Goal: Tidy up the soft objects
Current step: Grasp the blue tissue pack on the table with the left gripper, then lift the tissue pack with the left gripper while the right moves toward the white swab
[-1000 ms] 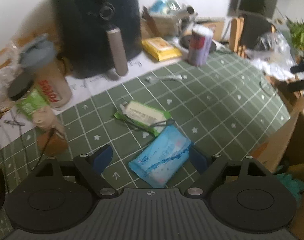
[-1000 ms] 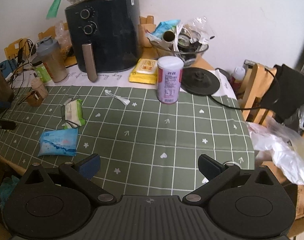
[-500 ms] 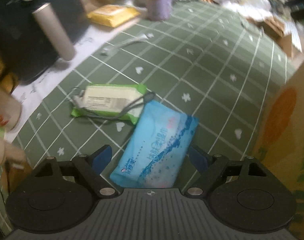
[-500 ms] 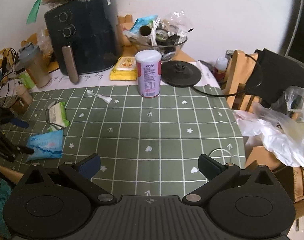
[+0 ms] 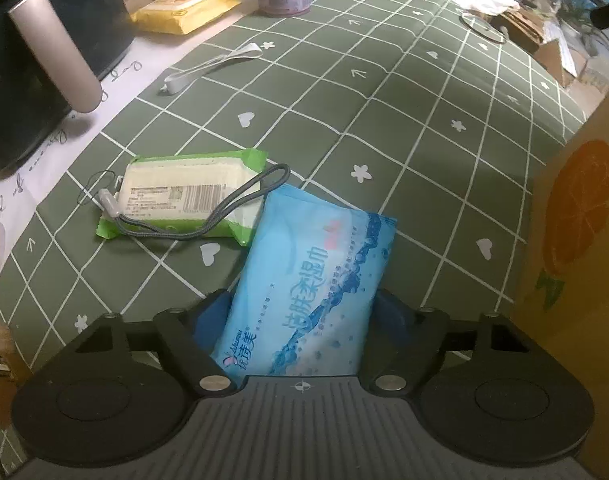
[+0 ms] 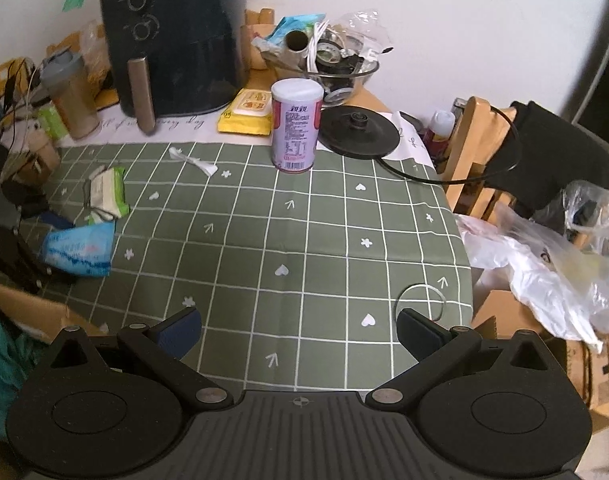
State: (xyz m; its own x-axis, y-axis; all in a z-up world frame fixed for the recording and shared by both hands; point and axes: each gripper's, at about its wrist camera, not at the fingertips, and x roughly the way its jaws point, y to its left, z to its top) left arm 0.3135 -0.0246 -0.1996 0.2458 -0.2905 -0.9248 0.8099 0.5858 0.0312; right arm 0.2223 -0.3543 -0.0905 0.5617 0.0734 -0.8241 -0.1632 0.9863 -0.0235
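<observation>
The left claw (image 5: 300,320) is closing around the blue wipes pack (image 5: 316,288), whose near end sits between the blue pads; whether they press it yet I cannot tell; the pack lies on the green checked desk (image 5: 384,128), its far corner overlapping the green wipes pack (image 5: 184,196); the right claw (image 6: 298,330) hangs wide apart, holding nothing, above the desk's near edge.

The blue wipes pack (image 5: 316,280) reads "优洁美", the purple canister (image 6: 295,126) "亲亲".
</observation>
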